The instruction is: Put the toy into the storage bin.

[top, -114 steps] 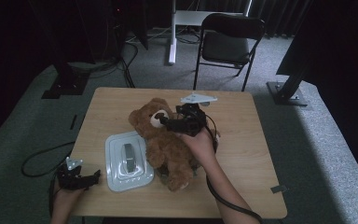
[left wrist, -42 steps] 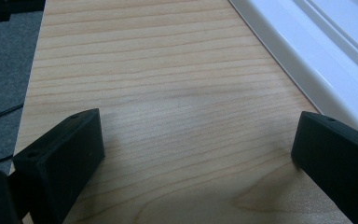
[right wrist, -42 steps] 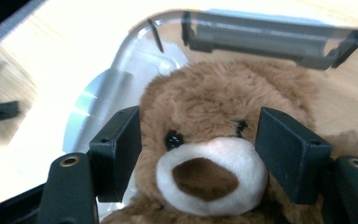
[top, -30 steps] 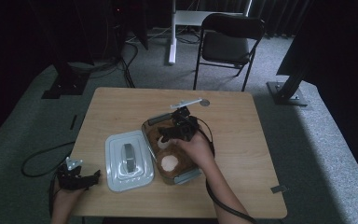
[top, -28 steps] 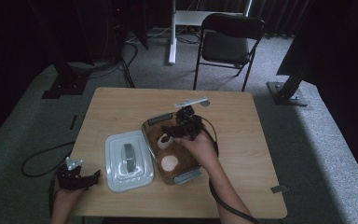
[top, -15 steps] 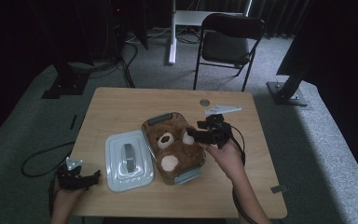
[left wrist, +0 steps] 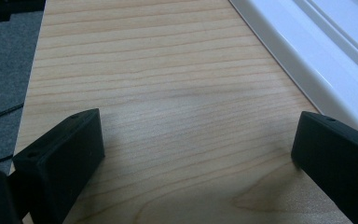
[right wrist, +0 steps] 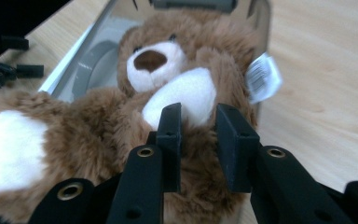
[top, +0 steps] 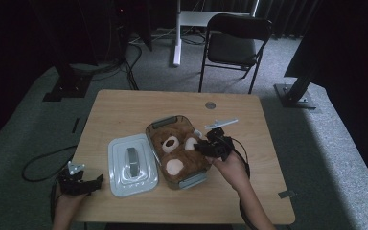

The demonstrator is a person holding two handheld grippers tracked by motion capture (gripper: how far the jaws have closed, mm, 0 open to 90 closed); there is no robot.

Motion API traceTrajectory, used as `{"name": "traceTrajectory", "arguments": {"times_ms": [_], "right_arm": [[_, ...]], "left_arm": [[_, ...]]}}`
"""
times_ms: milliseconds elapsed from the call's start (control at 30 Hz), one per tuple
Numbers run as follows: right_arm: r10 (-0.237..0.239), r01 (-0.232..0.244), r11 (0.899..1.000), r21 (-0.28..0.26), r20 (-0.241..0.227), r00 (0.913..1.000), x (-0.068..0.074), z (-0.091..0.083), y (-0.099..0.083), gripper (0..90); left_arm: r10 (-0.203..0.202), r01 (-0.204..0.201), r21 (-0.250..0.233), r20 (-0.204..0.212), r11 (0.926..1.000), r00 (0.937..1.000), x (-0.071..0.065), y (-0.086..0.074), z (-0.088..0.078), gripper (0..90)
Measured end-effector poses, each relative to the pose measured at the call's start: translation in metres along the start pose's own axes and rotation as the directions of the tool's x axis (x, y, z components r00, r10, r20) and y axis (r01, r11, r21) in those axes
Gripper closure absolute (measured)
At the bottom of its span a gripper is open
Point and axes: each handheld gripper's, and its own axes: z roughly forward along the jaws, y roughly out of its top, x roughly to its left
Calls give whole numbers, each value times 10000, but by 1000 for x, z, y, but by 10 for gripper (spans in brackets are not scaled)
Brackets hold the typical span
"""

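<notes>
A brown teddy bear (top: 177, 153) lies on its back in a clear container (top: 165, 122) at mid-table, muzzle and pale paws up. At the container's right side my right gripper (top: 199, 147) points left into the bear. In the right gripper view its jaws (right wrist: 198, 116) have just been closing and now pinch brown fur below a white paw of the bear (right wrist: 168, 84). A white tag (right wrist: 262, 77) sticks out beside it. My left gripper (top: 79, 182) rests at the table's front left corner. It (left wrist: 196, 154) is open over bare wood.
The container's white lid (top: 132, 163) lies flat left of the container, and its edge (left wrist: 307, 42) runs past the left gripper. A round grommet (top: 210, 105) sits near the table's far edge. A black chair (top: 235, 43) stands behind the table.
The right hand has moved from above the bear to the container's right side and lower, and its jaws have closed on the fur. The bear now lies in the container. The left hand is still.
</notes>
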Motion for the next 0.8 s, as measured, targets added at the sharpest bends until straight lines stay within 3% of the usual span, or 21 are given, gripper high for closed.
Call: {"name": "traceTrajectory", "arguments": {"times_ms": [67, 200, 267, 300, 333, 367, 400, 433, 600, 700, 800], "right_arm": [[-112, 112, 9984, 557, -7, 9999, 1, 16, 0, 725], [-74, 77, 9958, 907, -38, 10000, -1, 30, 0, 742], [-301, 296, 9913, 1286, 23, 9995, -1, 37, 1, 772], [-735, 648, 9789, 1940, 382, 9966, 2, 47, 2, 798], [-735, 648, 9789, 1940, 382, 9966, 2, 47, 2, 798], [-1204, 974, 9622, 2543, 764, 9898, 7, 59, 2, 814], [-1204, 974, 9622, 2543, 764, 9898, 7, 59, 2, 814], [-1545, 1206, 9520, 2812, 1016, 9827, 12, 63, 5, 816], [-1505, 1195, 9571, 2641, 1002, 9835, 10, 62, 4, 813], [-1008, 854, 9783, 1890, 735, 9922, 5, 53, 0, 773], [-759, 678, 9868, 1470, 501, 9959, 3, 44, 0, 740]], "left_arm": [[-2, 2, -2, 1, 10000, 10000, 0, 0, 0, 30], [31, -31, 13, 4, 10000, 10000, 0, 0, 0, 30], [23, -23, 16, 2, 10000, 10000, 0, 0, 0, 30], [-11, 11, -8, 3, 10000, 10000, 0, 0, 0, 30], [-11, 11, -8, 3, 10000, 10000, 0, 0, 0, 30], [1, -1, 4, 4, 10000, 10000, 0, 0, 0, 30], [3, -3, 2, 5, 10000, 10000, 0, 0, 0, 30], [0, 0, 2, 6, 10000, 10000, 0, 0, 0, 30], [-4, 4, 0, 5, 10000, 10000, 0, 0, 0, 30], [-14, 14, -8, 5, 10000, 10000, 0, 0, 0, 30], [21, -21, 18, 5, 10000, 10000, 0, 0, 0, 30]]}}
